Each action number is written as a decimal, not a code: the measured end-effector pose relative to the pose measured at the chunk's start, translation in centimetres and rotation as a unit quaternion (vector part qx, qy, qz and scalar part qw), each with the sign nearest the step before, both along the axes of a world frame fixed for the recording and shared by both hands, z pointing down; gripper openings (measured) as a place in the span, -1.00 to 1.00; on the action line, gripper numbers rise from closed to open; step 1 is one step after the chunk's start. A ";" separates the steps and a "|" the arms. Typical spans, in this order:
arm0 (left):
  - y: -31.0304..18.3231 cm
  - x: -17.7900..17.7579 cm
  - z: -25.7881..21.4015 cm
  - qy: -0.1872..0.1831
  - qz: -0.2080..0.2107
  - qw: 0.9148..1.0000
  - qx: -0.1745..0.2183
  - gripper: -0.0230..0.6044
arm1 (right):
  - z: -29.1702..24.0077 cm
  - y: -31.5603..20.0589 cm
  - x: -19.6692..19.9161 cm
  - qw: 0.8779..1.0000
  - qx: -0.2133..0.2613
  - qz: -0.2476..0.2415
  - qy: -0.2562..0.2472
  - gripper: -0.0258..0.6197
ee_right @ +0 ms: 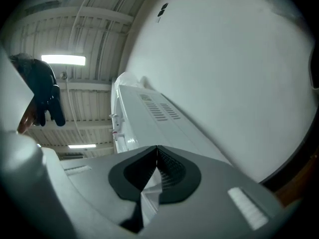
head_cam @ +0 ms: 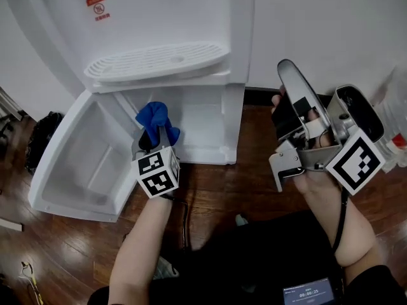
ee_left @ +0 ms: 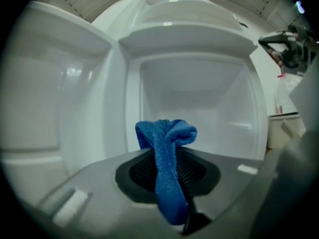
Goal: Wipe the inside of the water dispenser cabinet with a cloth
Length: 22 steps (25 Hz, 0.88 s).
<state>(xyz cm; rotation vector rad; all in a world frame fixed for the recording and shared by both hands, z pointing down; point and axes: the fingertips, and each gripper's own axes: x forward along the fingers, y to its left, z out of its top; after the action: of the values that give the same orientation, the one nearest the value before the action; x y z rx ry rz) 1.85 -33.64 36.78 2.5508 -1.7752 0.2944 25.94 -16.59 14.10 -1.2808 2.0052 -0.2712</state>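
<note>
A white water dispenser stands on the wooden floor, its lower cabinet open and its door swung out to the left. My left gripper is shut on a blue cloth just in front of the cabinet opening. In the left gripper view the blue cloth is pinched between the jaws, and the cabinet's white interior lies straight ahead. My right gripper is held up at the right, away from the cabinet, shut and empty. It looks up along the dispenser's side.
A drip tray juts out above the cabinet opening. A dark bag lies on the floor left of the door. A clear bottle stands at the far right. White wall runs behind the dispenser.
</note>
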 end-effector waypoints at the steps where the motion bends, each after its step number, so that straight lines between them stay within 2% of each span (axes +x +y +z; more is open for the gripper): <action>1: -1.0 0.7 0.7 -0.008 -0.007 1.000 -0.002 -0.62 | -0.1 0.0 0.2 1.000 0.004 -0.001 -0.008 -0.90; 6: -5.4 3.9 2.3 -0.018 -0.018 1.000 -0.010 -0.61 | -0.1 0.1 0.4 1.000 0.009 -0.005 -0.022 -0.90; 11: -8.5 7.4 2.8 -0.041 0.021 0.999 -0.010 -0.61 | 0.1 -0.2 1.9 0.999 0.003 0.011 -0.034 -0.90; 14: -9.9 8.1 3.4 -0.013 0.021 0.999 -0.028 -0.61 | 0.6 -0.5 1.6 0.999 -0.002 0.008 -0.036 -0.90; 17: -9.7 8.9 3.6 0.022 0.034 0.999 -0.025 -0.61 | 1.0 -0.7 1.2 0.999 -0.007 0.002 -0.034 -0.90; 22: -7.2 12.0 3.6 0.072 0.104 0.992 -0.026 -0.61 | 0.7 -0.6 0.7 1.000 -0.006 -0.008 -0.026 -0.90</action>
<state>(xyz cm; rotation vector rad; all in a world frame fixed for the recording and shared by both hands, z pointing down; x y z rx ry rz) 13.88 -40.83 40.37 2.6480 -1.4401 0.1533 26.68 -17.22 14.82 -1.2540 1.9734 -0.3201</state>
